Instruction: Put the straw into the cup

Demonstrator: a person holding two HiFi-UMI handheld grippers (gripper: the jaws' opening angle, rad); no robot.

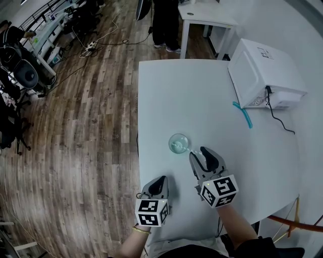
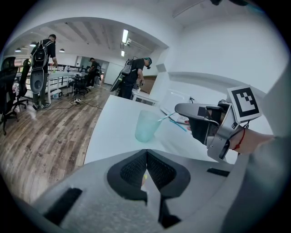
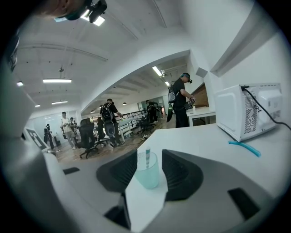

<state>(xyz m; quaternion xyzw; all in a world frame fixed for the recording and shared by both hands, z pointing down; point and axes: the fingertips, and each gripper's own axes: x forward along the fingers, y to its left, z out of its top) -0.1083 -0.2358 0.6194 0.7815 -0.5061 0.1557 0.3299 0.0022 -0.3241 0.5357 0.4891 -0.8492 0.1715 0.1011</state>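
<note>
A pale green see-through cup [image 1: 178, 143] stands upright on the white table [image 1: 202, 90]. A striped straw [image 1: 187, 148] stands in it and leans over the rim towards my right gripper [image 1: 198, 152]. That gripper is open just behind the cup. In the right gripper view the cup [image 3: 148, 172] and the straw [image 3: 148, 157] show in the gap between the pads, and neither pad touches them. My left gripper [image 1: 159, 182] rests near the table's front edge, shut, with its pads meeting [image 2: 146, 157]. From there I see the cup [image 2: 147, 126] and the right gripper [image 2: 186, 116] beside it.
A white microwave [image 1: 262, 73] sits at the table's right, with a black cable [image 1: 277, 118] trailing from it. A blue straw-like piece [image 1: 243, 115] lies next to it. Wooden floor lies to the left; another white table [image 1: 207, 15] and several people stand beyond.
</note>
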